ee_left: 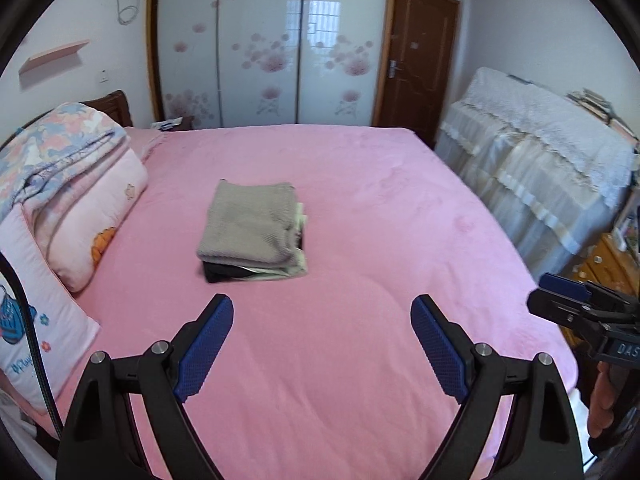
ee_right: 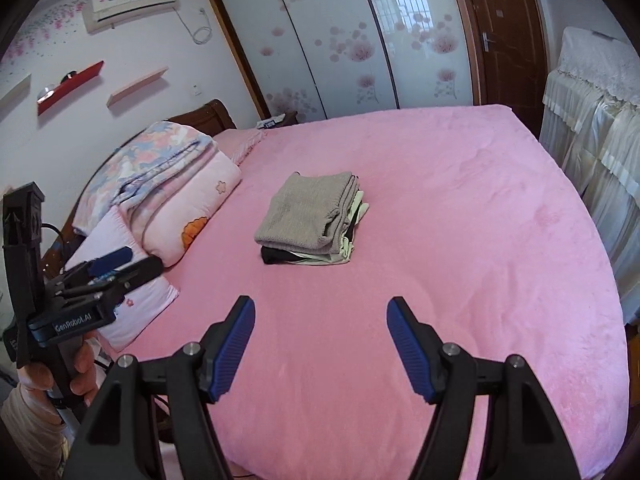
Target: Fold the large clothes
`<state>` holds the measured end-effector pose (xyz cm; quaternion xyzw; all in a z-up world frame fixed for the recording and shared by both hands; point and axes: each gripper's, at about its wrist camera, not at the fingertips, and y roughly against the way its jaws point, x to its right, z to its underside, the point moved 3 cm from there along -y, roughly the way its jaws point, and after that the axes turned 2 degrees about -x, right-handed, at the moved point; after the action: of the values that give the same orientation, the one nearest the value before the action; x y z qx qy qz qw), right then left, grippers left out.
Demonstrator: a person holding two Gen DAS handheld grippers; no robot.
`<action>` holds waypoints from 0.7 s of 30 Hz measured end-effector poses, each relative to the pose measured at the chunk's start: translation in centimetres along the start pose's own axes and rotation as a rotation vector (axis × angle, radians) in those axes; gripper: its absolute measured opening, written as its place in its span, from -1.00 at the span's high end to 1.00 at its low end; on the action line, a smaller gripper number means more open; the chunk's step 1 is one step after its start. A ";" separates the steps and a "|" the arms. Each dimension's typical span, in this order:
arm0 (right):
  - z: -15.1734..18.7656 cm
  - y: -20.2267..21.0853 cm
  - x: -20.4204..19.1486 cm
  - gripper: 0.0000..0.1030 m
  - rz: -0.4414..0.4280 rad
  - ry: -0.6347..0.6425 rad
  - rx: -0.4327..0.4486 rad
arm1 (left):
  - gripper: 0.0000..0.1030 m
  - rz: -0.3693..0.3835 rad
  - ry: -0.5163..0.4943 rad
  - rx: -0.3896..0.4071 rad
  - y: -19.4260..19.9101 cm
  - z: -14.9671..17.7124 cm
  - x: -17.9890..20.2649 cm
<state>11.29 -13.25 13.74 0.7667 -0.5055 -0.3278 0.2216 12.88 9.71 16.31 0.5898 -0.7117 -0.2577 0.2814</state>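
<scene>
Two hand-held grippers hung above the near part of a pink bed point(ee_left: 360, 208), both with their blue-padded fingers spread wide and nothing between them. The left gripper point(ee_left: 322, 340) filled the bottom of its own view, and from the right wrist view it showed side-on at the left edge point(ee_right: 108, 266), where white lettering on its body read "GenRobot.AI". The hand point(ee_right: 60, 372) wrapped around its handle was partly hidden behind the frame. The right gripper point(ee_right: 320, 336) stood equally wide in its own camera; from the left wrist view only its front point(ee_left: 560, 292) came in at the right edge, with the letters "DAS" legible before the frame cut the rest off.

Well ahead of both, near the middle of the bed, lay a stack of folded clothes point(ee_left: 252, 232): a grey knitted garment point(ee_right: 308, 216) on top, pale green and white layers under it, and a black piece point(ee_right: 276, 256) at the bottom. What each lower garment was could not be told.

Folded floral quilts point(ee_left: 68, 160) and a pillow point(ee_left: 32, 320) with blue embroidered writing, too distorted to read, lay by the headboard. Sliding wardrobe doors point(ee_left: 264, 40) with pink flower print stood beyond, beside a brown door point(ee_left: 416, 60). The air conditioner point(ee_right: 132, 4) carried a small label that was too blurred to read. A lace cover point(ee_left: 540, 148) hid whatever furniture stood at the right.
</scene>
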 end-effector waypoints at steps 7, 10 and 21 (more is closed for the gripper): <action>6.1 4.0 -0.3 -0.34 0.021 0.020 0.009 | -0.74 0.095 0.009 0.037 5.0 6.8 3.7; 8.7 4.2 -0.1 -0.34 0.006 -0.004 -0.008 | -0.74 0.126 0.049 0.043 6.0 9.3 4.1; 17.5 4.9 1.2 -0.34 0.055 -0.071 0.056 | -0.74 0.043 0.139 0.037 5.2 18.0 4.7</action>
<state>-4.17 -16.39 4.67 0.7464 -0.5429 -0.3342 0.1910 -4.03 6.62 7.64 0.5960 -0.7075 -0.1971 0.3246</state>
